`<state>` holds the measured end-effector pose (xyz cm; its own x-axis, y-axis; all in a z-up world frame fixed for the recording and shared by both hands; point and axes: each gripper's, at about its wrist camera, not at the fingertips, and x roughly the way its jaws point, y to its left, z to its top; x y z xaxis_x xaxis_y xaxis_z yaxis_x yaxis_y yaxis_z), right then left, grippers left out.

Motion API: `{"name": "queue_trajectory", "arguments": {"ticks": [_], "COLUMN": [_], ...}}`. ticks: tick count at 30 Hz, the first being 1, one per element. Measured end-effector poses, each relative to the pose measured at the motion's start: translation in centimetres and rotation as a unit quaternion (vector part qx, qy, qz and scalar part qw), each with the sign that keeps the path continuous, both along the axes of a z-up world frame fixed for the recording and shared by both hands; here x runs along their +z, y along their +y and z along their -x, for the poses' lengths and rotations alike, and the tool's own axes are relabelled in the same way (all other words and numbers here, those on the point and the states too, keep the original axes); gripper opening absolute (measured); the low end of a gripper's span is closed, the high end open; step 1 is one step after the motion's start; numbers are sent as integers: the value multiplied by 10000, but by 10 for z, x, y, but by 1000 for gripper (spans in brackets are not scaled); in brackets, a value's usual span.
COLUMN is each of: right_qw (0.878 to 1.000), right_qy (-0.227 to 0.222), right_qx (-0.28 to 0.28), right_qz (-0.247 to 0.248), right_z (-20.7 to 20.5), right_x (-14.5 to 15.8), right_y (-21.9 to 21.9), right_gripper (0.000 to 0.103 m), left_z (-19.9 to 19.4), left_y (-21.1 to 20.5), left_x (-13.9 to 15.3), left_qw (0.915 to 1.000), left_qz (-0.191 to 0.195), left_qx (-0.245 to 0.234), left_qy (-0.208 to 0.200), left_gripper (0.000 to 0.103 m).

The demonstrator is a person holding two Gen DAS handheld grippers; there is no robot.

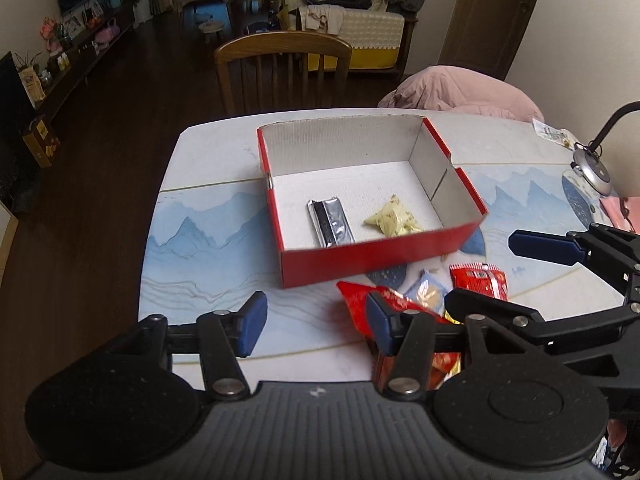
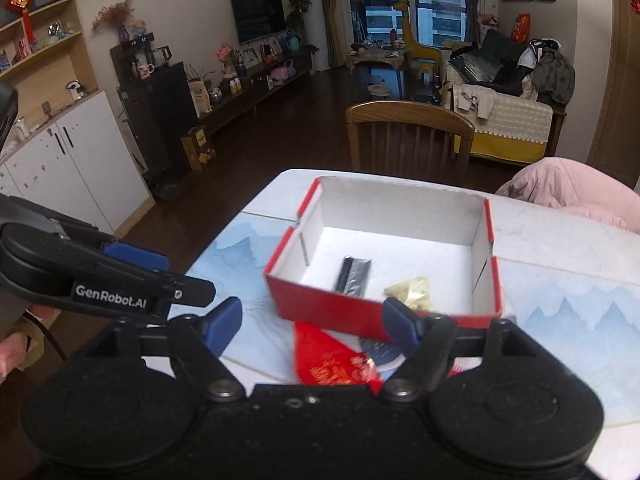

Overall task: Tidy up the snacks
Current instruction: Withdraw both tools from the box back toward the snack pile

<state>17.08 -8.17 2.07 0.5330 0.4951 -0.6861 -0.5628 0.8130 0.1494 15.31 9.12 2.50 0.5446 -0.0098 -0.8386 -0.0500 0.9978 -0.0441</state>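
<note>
A red box (image 1: 372, 256) on the tabletop (image 1: 208, 240) holds a silver bar (image 1: 331, 222) and a yellow packet (image 1: 394, 218). Red snack packets (image 1: 478, 280) lie beside it.

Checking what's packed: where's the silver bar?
In the left wrist view the silver bar lies flat inside the red box, left of the yellow packet.

My bench (image 1: 208, 216) is white with blue mountains painted on it. A red box (image 1: 372, 256) sits on it. Just in front of the box lie a big red snack bag (image 1: 356, 296), a small blue packet (image 1: 426, 292) and a red packet (image 1: 480, 280).
</note>
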Motion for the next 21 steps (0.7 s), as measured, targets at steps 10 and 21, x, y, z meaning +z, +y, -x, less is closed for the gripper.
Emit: {"name": "queue_trajectory", "arguments": {"ticks": [10, 21], "right_qw": [9998, 9997], "right_qy": [51, 225], "right_qx": [153, 118], "right_qz": [-120, -59], "right_z": [56, 91], "right_x": [-7, -34], "right_y": [-8, -12], "right_gripper": [90, 94], "left_z": [65, 113], "left_y": [10, 17], "left_x": [0, -34], "left_qw": [9998, 9991], "left_qz": [118, 312], "left_qx": [43, 271], "left_qy": [-170, -23], "left_gripper": [60, 69]}}
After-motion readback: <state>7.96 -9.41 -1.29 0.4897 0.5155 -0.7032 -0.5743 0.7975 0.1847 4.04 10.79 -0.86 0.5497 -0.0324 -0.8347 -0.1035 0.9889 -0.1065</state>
